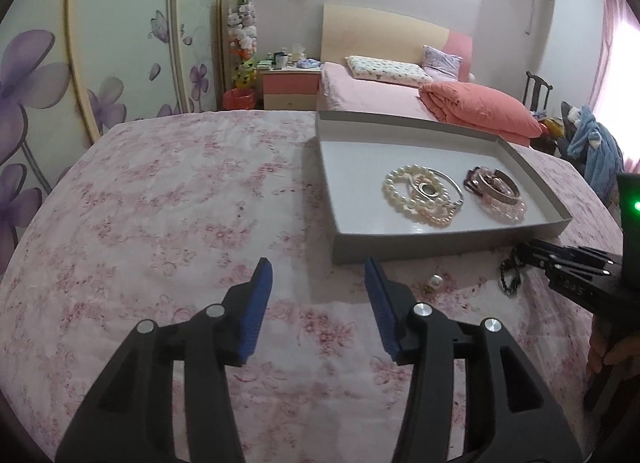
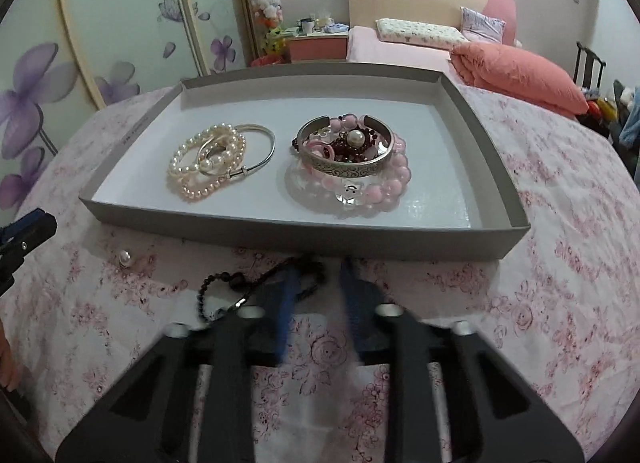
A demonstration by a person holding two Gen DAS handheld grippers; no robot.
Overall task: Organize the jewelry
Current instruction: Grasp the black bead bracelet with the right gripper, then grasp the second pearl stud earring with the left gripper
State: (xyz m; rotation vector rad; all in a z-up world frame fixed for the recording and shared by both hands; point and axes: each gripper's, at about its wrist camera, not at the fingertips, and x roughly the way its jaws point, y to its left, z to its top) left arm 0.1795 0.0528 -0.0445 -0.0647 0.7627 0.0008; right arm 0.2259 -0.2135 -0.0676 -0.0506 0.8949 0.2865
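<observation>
Bead string (image 2: 256,287): lay on the cloth, just before the tray (image 2: 280,229).
Right gripper (image 2: 316,275): jaws narrowed around the beads (grip unclear, blurred).
Left gripper (image 1: 318,275): open, empty.
Handling: light, limp, slippery; best pinched mid-strand.

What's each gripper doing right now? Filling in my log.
Left gripper: open, empty.
Right gripper: at the dark bead bracelet; grip cannot be told.

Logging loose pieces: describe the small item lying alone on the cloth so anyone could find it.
Start at the grey tray on the pink floral cloth. Before the tray's front wall, near its left corner, lies a single pearl piece. Unlike the black beaded chain beside it, it is one round white bead.
</observation>
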